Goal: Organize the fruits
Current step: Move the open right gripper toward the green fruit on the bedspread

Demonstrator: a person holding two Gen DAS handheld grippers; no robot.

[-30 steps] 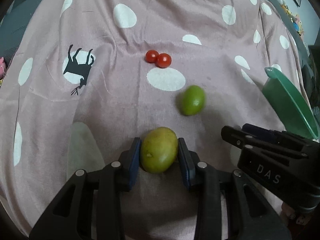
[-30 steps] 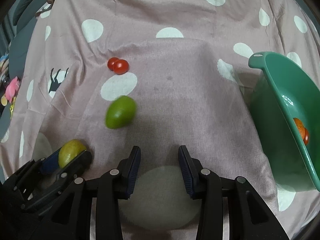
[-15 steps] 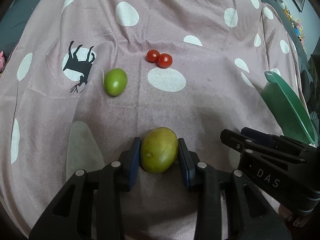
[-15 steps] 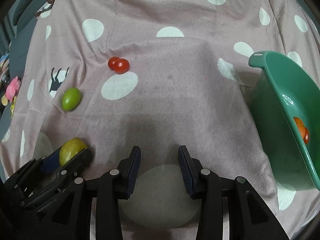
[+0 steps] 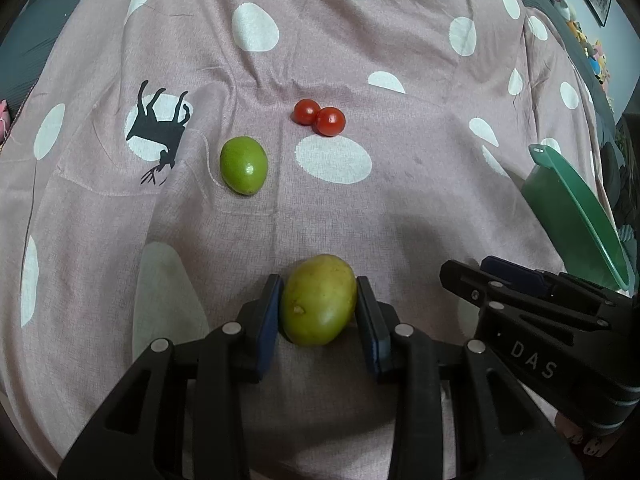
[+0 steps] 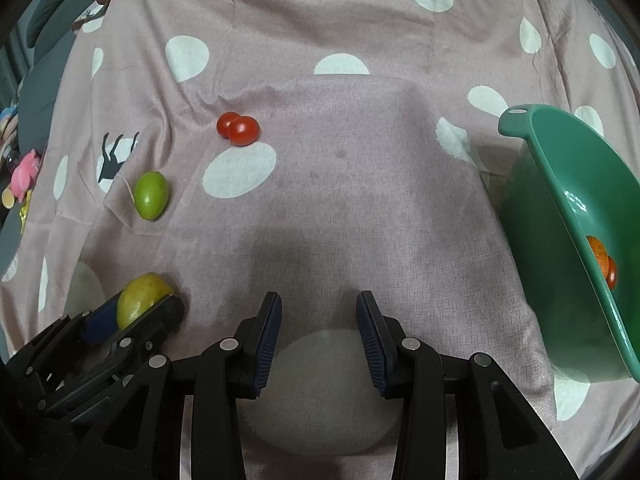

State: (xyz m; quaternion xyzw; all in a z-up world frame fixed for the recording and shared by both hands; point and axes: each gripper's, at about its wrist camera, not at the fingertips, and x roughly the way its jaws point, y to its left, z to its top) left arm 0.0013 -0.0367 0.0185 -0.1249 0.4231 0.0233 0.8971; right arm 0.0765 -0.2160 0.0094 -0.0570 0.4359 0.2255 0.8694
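Showing orange fruit (image 6: 597,249) inside basin (image 6: 560,184)

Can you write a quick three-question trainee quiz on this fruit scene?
1. True or false: the left hand-held gripper grips the oval yellow-green mango.
2. How many small red cherry tomatoes lie on the pink polka-dot cloth?
3. The right hand-held gripper is: A) open and holding nothing B) shut on the oval green lime.

Key: 1 true; 2 two; 3 A.
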